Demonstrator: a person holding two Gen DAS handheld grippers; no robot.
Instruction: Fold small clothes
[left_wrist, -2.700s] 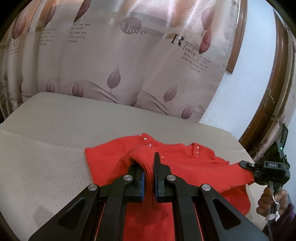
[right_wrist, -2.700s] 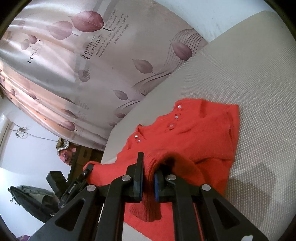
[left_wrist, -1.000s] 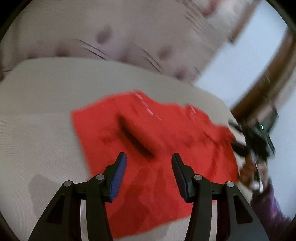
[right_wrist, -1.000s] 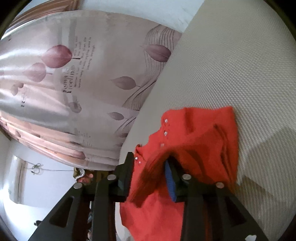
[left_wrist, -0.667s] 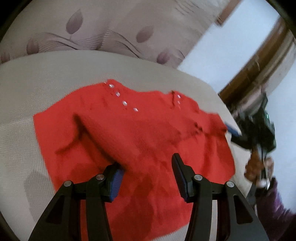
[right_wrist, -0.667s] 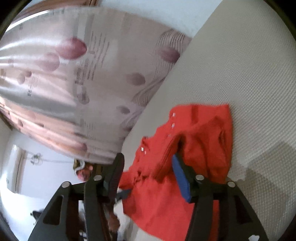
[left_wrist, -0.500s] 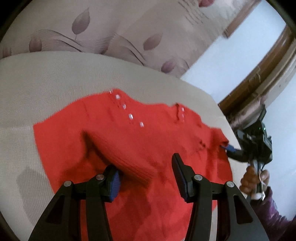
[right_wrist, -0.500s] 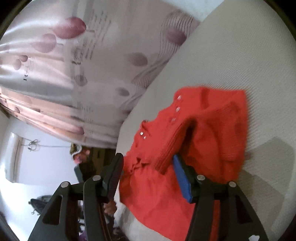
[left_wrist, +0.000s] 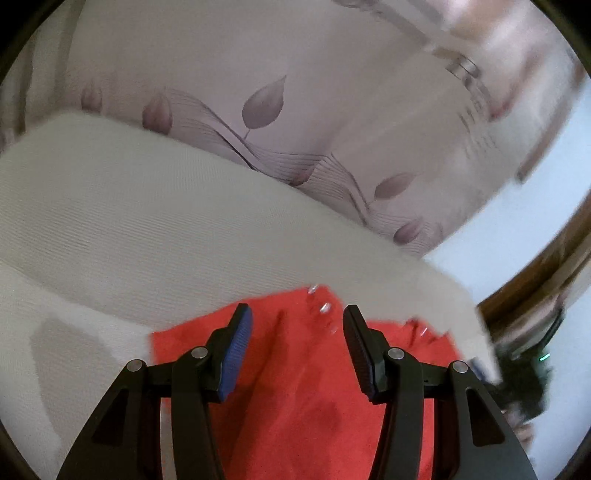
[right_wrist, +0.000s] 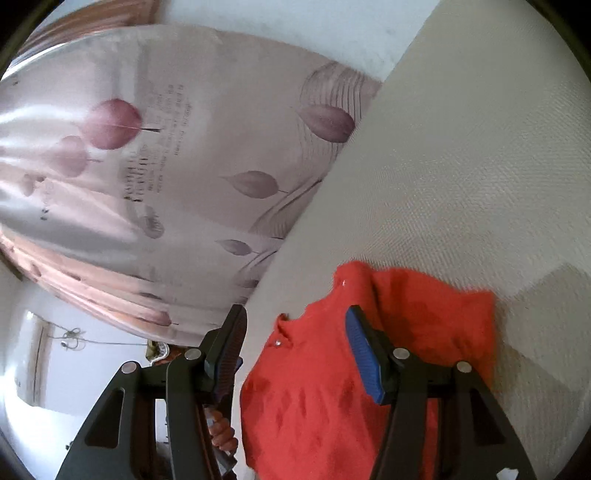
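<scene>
Red knit: one small sweater (left_wrist: 306, 391) lies flat on one beige mattress (left_wrist: 155, 229), near the edge where the right side drops off. Small pale buttons near its neckline are blurred, so no count is possible. Two grippers hover over it: the left gripper (left_wrist: 295, 345) and the right gripper (right_wrist: 295, 347) both stand with jaws apart, nothing clamped between them. Bare mattress stretches wide beyond the sweater, up to one leaf-printed curtain (left_wrist: 332, 122).
</scene>
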